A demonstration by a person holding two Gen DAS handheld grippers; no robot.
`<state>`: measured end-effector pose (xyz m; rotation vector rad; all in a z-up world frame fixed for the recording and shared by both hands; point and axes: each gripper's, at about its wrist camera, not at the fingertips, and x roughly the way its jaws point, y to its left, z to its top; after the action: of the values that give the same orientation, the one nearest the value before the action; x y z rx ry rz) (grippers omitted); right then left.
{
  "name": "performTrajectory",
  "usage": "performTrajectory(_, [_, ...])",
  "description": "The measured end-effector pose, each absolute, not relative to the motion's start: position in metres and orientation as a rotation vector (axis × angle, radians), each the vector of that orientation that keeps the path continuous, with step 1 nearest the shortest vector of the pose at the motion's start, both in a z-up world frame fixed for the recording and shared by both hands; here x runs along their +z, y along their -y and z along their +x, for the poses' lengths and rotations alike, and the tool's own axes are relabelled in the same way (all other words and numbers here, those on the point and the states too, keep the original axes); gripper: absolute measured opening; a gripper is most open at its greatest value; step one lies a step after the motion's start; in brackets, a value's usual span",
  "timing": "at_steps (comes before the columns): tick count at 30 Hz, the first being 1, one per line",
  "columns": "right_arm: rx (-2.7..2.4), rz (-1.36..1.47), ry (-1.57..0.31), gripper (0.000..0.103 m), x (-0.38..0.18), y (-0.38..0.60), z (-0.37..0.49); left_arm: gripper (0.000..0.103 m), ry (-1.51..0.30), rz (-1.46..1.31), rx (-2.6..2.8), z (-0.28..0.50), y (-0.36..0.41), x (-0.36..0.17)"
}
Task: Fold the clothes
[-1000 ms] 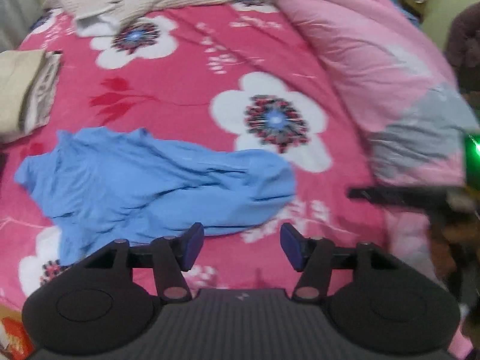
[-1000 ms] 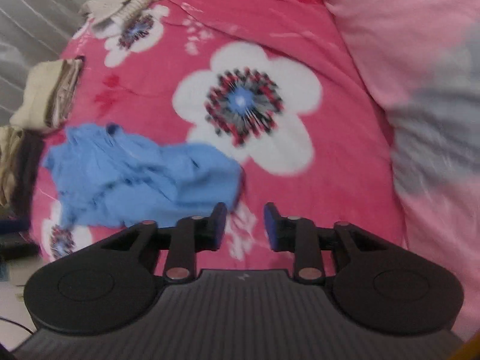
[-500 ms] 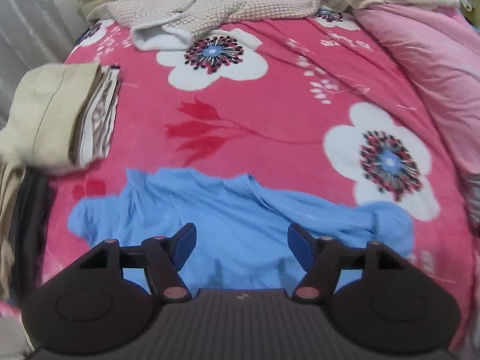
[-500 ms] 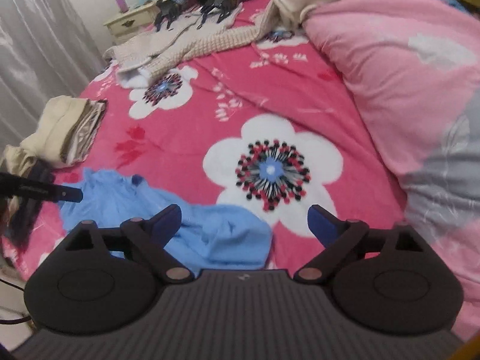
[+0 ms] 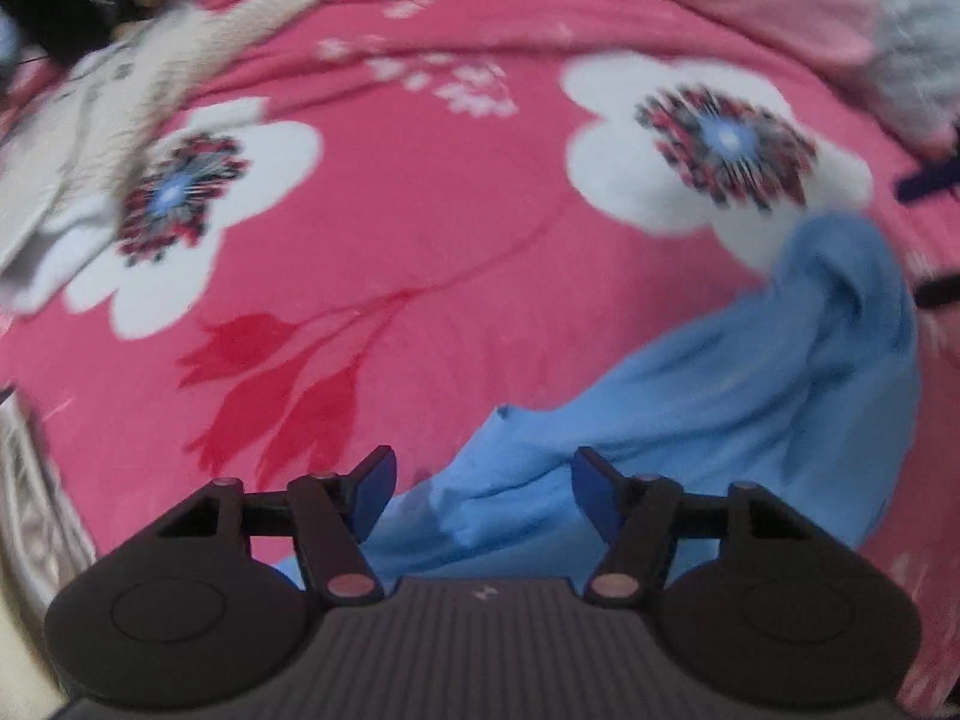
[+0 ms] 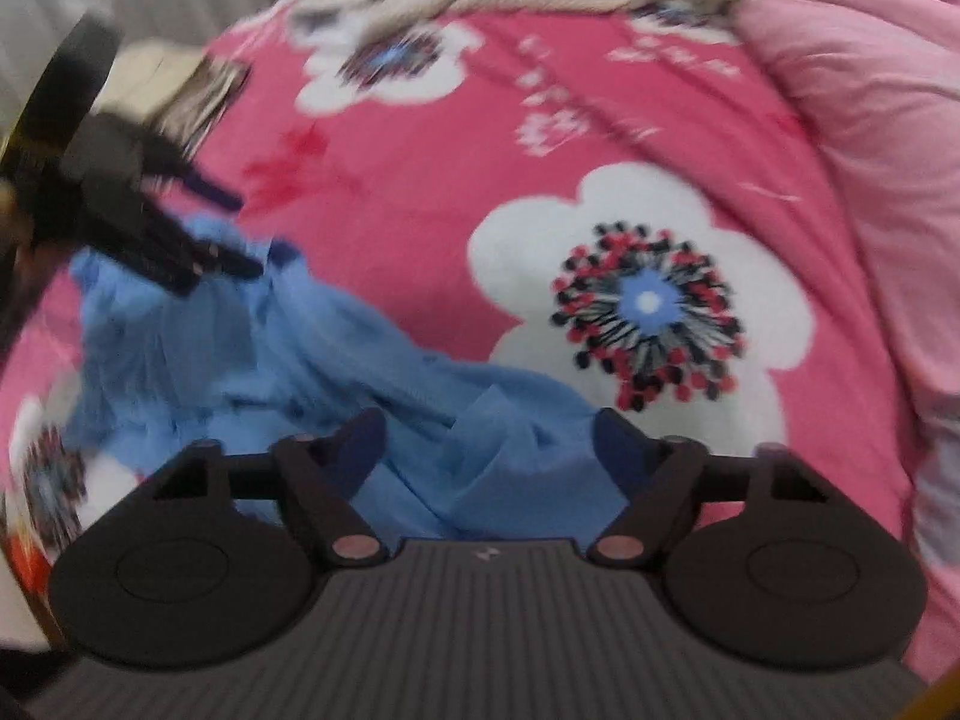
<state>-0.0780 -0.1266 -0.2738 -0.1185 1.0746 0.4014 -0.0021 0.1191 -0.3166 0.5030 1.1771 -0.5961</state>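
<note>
A: We list one crumpled blue shirt (image 6: 288,372) on the floral bedspread (image 6: 456,180), bare pink beyond its edges.
B: Our left gripper (image 5: 483,483) and right gripper (image 6: 486,447), jaws just narrowing, straddle folds ungripped.

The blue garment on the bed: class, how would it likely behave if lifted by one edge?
The blue garment lies crumpled in soft folds, so it would probably droop limply. It looks thin, so likely light. It may drag on the fuzzy pink bedspread.

soft even light, motion blur, warped edges.
</note>
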Motion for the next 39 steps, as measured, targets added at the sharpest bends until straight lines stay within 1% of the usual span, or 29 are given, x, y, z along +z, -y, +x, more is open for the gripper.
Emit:
performTrajectory(1, [0.420, -0.144, -1.085, 0.067, -0.279, 0.125, -0.076, 0.059, -1.186, 0.515, -0.621, 0.001, -0.120, -0.321])
performTrajectory(3, [0.455, -0.195, -1.105, 0.061, -0.289, 0.123, -0.070, 0.058, -1.187, 0.543, -0.661, 0.006, -0.121, -0.331])
performTrajectory(7, [0.510, -0.261, -1.161, 0.058, -0.307, 0.120, -0.057, 0.058, -1.189, 0.590, -0.715, 0.006, -0.120, -0.349])
performTrajectory(10, [0.551, -0.282, -1.207, 0.047, -0.320, 0.116, -0.049, 0.055, -1.178, 0.586, -0.729, 0.005, -0.120, -0.350])
performTrajectory(11, [0.563, -0.291, -1.220, 0.036, -0.323, 0.114, -0.049, 0.049, -1.175, 0.580, -0.734, 0.005, -0.120, -0.350])
performTrajectory(12, [0.573, -0.303, -1.231, 0.019, -0.325, 0.112, -0.048, 0.044, -1.171, 0.578, -0.742, 0.004, -0.120, -0.349])
performTrajectory(14, [0.575, -0.338, -1.226, 0.010, -0.324, 0.106, -0.049, 0.028, -1.159, 0.591, -0.752, 0.001, -0.117, -0.345])
performTrajectory(15, [0.574, -0.351, -1.217, 0.006, -0.321, 0.104, -0.050, 0.023, -1.152, 0.601, -0.753, 0.000, -0.115, -0.343])
performTrajectory(17, [0.554, -0.358, -1.191, 0.005, -0.310, 0.101, -0.053, 0.015, -1.131, 0.620, -0.736, -0.004, -0.110, -0.339])
performTrajectory(20, [0.515, -0.343, -1.157, 0.004, -0.291, 0.101, -0.057, 0.009, -1.090, 0.625, -0.699, -0.009, -0.106, -0.330])
performTrajectory(26, [0.418, -0.313, -1.096, 0.004, -0.256, 0.107, -0.066, 0.007, -1.016, 0.542, -0.621, -0.019, -0.106, -0.286])
performTrajectory(32, [0.297, -0.319, -1.017, 0.003, -0.230, 0.111, -0.072, 0.006, -0.892, 0.510, -0.497, -0.049, -0.108, -0.221])
performTrajectory(39, [0.169, -0.236, -0.820, 0.003, -0.154, 0.101, -0.083, 0.006, -0.742, 0.320, -0.301, -0.077, -0.133, -0.123])
